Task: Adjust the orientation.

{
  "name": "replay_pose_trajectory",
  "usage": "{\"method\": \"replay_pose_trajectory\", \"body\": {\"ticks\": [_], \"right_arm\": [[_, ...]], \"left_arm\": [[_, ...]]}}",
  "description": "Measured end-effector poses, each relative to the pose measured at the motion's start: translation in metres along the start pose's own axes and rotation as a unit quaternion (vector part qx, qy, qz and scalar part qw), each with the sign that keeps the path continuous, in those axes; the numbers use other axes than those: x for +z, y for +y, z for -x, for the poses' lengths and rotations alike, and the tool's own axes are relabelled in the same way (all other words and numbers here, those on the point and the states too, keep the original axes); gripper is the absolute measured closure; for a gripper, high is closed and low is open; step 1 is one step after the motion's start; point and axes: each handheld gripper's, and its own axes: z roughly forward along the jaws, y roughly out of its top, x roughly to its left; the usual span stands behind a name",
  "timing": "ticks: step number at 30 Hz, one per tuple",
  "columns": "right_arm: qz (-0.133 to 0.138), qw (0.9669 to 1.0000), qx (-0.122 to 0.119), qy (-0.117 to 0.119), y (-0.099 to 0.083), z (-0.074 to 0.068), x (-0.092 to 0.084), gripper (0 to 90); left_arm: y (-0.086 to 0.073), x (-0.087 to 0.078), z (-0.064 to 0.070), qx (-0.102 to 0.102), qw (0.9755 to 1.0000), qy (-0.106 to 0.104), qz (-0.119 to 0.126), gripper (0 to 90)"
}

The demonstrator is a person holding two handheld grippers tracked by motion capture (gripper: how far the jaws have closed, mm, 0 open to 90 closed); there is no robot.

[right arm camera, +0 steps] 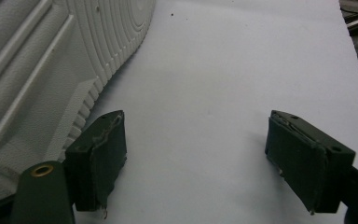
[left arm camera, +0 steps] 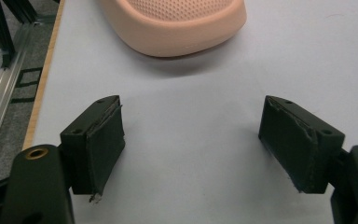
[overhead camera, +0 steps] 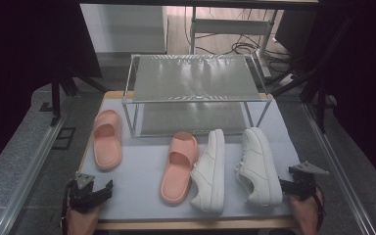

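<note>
Two pink slides lie on the white table mat (overhead camera: 142,161): one (overhead camera: 107,139) at the left, one (overhead camera: 180,166) in the middle. Beside the middle slide, two white sneakers (overhead camera: 210,171) (overhead camera: 259,166) lie tipped on their sides. My left gripper (overhead camera: 105,188) stands open at the front left corner with nothing between its pads; the left slide's heel (left arm camera: 177,23) lies a little ahead of my left gripper (left arm camera: 192,116). My right gripper (overhead camera: 283,186) is open at the front right, just beside the right sneaker's heel. That sneaker's ridged sole (right arm camera: 51,60) lies to the left of my right gripper (right arm camera: 196,130).
A two-level rack (overhead camera: 196,78) with a metal frame and pale shelf panels stands at the back of the mat. Aluminium rails (overhead camera: 24,176) run along both sides of the table. Cables lie on the floor behind the rack.
</note>
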Motion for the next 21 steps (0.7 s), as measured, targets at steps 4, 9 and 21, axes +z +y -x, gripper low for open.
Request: {"method": "replay_pose_trajectory", "body": {"ticks": [4, 9, 21], "right_arm": [[0.001, 1.0, -0.001, 0.0, -0.0003, 0.0001, -0.0001, 20.7], [0.001, 1.0, -0.001, 0.001, -0.0004, 0.0002, -0.0002, 20.7], [0.002, 1.0, -0.001, 0.001, -0.0006, 0.0003, -0.0002, 20.7]], "left_arm": [[-0.0001, 0.0001, -0.0003, 0.0, 1.0, -0.001, 0.0, 21.6], [-0.0001, 0.0001, -0.0003, 0.0, 1.0, -0.001, 0.0, 21.6], [-0.0007, -0.001, 0.0024, -0.003, 1.0, 0.005, 0.001, 24.1]]}}
